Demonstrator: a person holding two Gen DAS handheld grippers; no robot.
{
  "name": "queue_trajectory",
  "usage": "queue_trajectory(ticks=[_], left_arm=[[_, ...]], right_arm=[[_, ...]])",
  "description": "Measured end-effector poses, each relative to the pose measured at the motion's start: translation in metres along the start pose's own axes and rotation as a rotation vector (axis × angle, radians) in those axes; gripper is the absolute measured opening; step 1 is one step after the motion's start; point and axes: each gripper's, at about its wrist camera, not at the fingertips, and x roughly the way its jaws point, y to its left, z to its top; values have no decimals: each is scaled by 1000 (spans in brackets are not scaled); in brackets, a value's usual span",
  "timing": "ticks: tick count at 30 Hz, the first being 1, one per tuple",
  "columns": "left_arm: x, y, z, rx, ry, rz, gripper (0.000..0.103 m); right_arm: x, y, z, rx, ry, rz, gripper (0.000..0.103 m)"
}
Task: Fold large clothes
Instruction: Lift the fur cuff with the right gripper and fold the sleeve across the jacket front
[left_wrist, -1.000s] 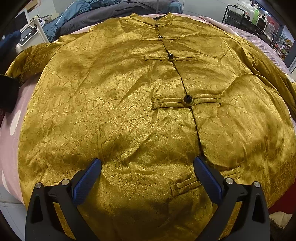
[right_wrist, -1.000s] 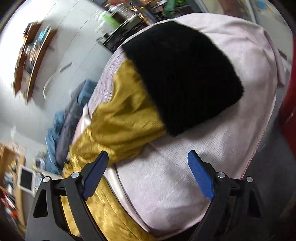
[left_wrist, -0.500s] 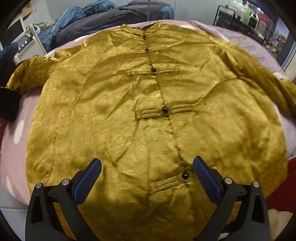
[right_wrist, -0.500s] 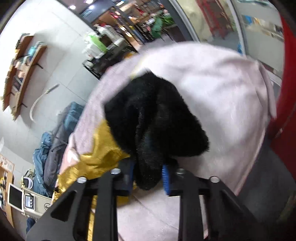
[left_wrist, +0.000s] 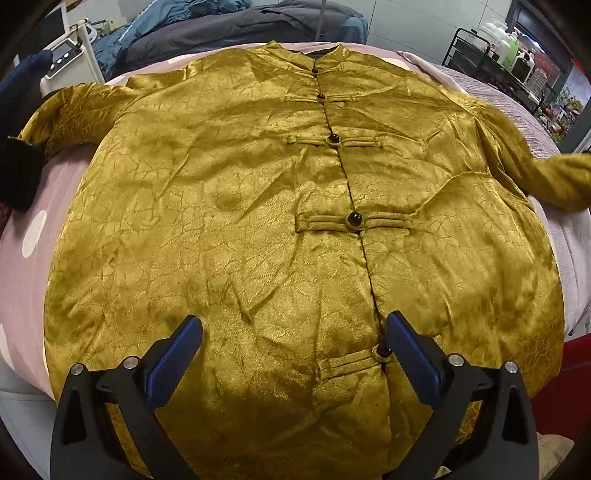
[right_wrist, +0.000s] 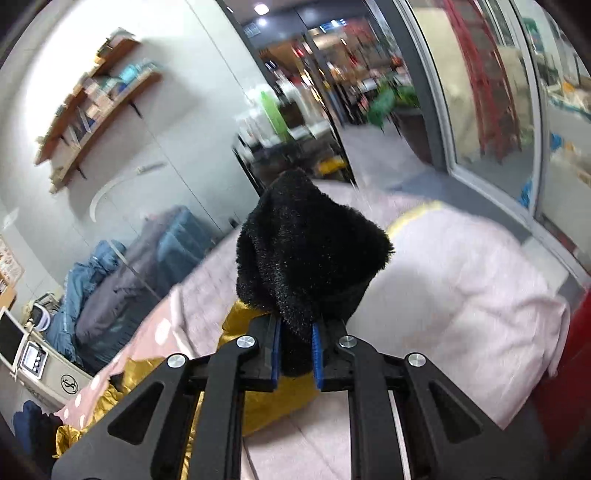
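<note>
A gold satin jacket (left_wrist: 258, 221) with black knot buttons lies front up on a pink bed (left_wrist: 26, 258), collar at the far side. My left gripper (left_wrist: 293, 350) is open and hovers over the jacket's lower hem, holding nothing. My right gripper (right_wrist: 295, 350) is shut on the black furry cuff (right_wrist: 306, 251) of the jacket's right sleeve (right_wrist: 266, 391) and holds it lifted above the bed. That lifted gold sleeve shows at the right edge of the left wrist view (left_wrist: 554, 177). The left sleeve's black cuff (left_wrist: 18, 173) lies at the far left.
Blue and grey bedding (left_wrist: 221, 29) is piled behind the jacket. A small white device (left_wrist: 66, 55) stands at the back left. A black wire rack with bottles (left_wrist: 498, 48) stands at the back right. A red object (left_wrist: 569, 387) sits beside the bed's right edge.
My right gripper closed on the black cuff and lifted it off the bed, pulling the right sleeve up. My left gripper stayed open and shifted slightly over the hem.
</note>
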Motion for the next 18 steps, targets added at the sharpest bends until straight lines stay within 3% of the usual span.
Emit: queue_trajectory(ticks=[3,9,14,18], left_arm=[[3,5,-4,-1,15,7,97],[4,17,-6,-30,8,3,97],[-3,23,-5,-65,-22,-19,97],[-11,28,-7,-75,-40,-12,97]], right_arm=[[22,-12,-14,52,52,-55,13],[7,20,-9,-10,16,12,13],[8,117,-6,-141,27,197,13],[18,231,-35,-271,94,366,13]])
